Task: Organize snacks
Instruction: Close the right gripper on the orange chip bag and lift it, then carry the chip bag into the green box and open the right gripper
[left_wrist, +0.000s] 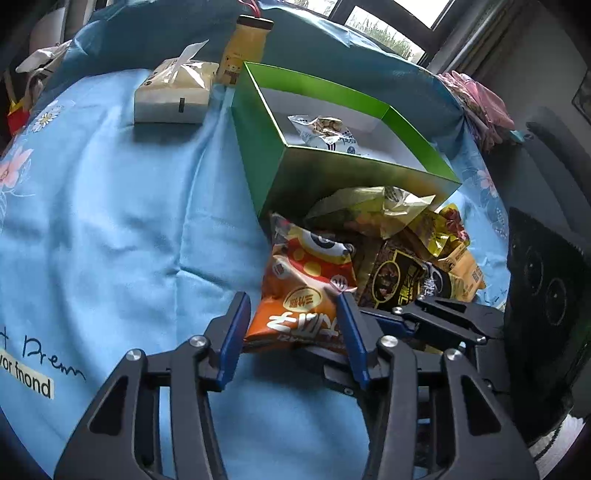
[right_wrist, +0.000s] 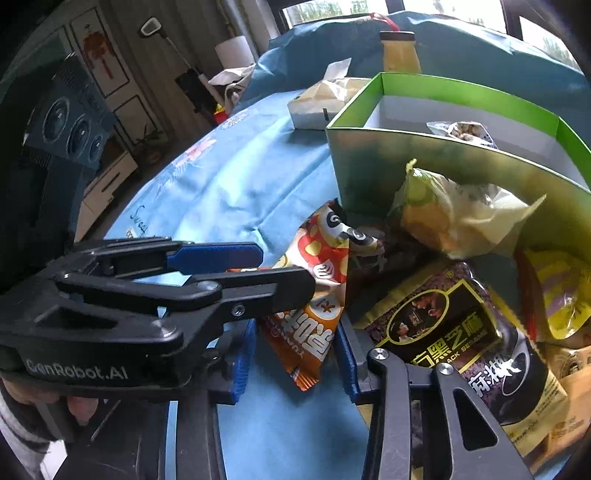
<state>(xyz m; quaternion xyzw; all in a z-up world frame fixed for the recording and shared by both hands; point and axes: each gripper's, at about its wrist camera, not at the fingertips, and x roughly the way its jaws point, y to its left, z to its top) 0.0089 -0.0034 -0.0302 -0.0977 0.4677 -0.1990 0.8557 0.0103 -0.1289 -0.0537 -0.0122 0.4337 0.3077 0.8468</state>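
While a blue flowered cloth (left_wrist: 110, 221) covered the whole bench, the biggest thing on it was an open green box (left_wrist: 306, 173) with a white inside, standing toward the far side. One small pale snack packet (left_wrist: 325, 134) lay on the box floor. Left of the box sat a tissue pack (left_wrist: 173, 94), and behind that stood a yellow bottle (left_wrist: 245, 44) with a dark cap.

Against the near wall of the box lay a loose heap of snacks. A crumpled yellow-green bag (left_wrist: 369, 210) rested on top, touching the box wall. Below it lay a dark sesame packet (right_wrist: 443, 325) with gold edging, and at the right edge of the heap a yellow packet (right_wrist: 557, 295).

At the left of the heap lay the orange snack bag (left_wrist: 306, 291), printed with red and yellow spots. Both claws were at this bag. The left claw (left_wrist: 291, 325) had its blue pads on either side of the bag's near end, pressing its two edges. In the right wrist view the right claw (right_wrist: 295, 350) straddled the bag's lower corner, its blue pads just beside the wrapper; whether they pressed it could not be told. The left claw crossed in front of it from the left. A hand (right_wrist: 33, 398) in a grey sleeve showed at that view's lower left corner.
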